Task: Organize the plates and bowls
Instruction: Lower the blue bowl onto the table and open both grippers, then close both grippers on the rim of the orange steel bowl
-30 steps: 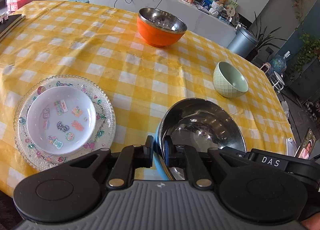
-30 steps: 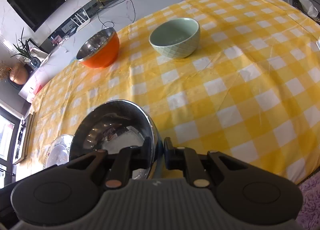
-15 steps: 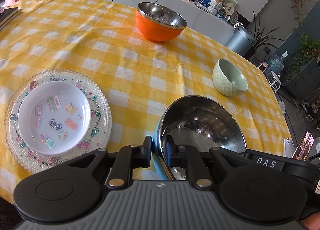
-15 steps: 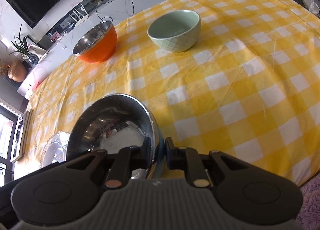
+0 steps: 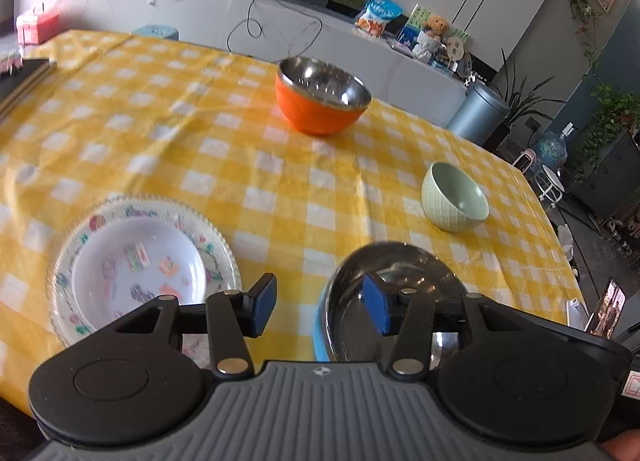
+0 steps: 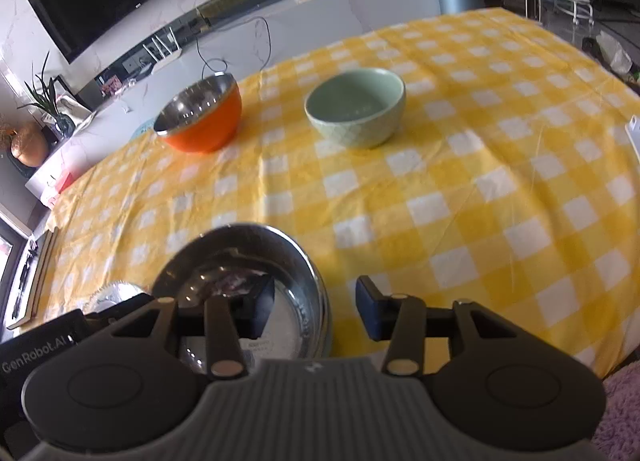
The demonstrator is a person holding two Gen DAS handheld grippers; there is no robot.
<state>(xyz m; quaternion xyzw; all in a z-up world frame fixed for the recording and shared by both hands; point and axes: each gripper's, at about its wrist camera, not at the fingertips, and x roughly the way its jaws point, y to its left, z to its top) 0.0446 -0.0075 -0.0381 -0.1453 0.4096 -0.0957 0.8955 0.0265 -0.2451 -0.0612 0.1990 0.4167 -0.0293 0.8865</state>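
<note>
My left hand-held gripper point(image 5: 318, 307) is opening, pads off the rim of the steel bowl with the blue outside point(image 5: 400, 293); the rim sits between the two blue pads, one finger inside the bowl, one outside. My right hand-held gripper point(image 6: 314, 311) is opening too, straddling the opposite rim of the same bowl point(image 6: 240, 261), not pressing on it. The bowl rests on the yellow checked tabletop point(image 5: 280, 181) at the near edge. Just beside it, to its left in the left wrist view, a white plate with stickers point(image 5: 138, 269) sits stacked on a clear glass plate point(image 5: 226, 253). The orange bowl with a steel inside point(image 5: 320, 101) stands farther back, well apart. The pale green bowl point(image 5: 454, 197) is near the tabletop's right edge, between the other two bowls in depth.
</note>
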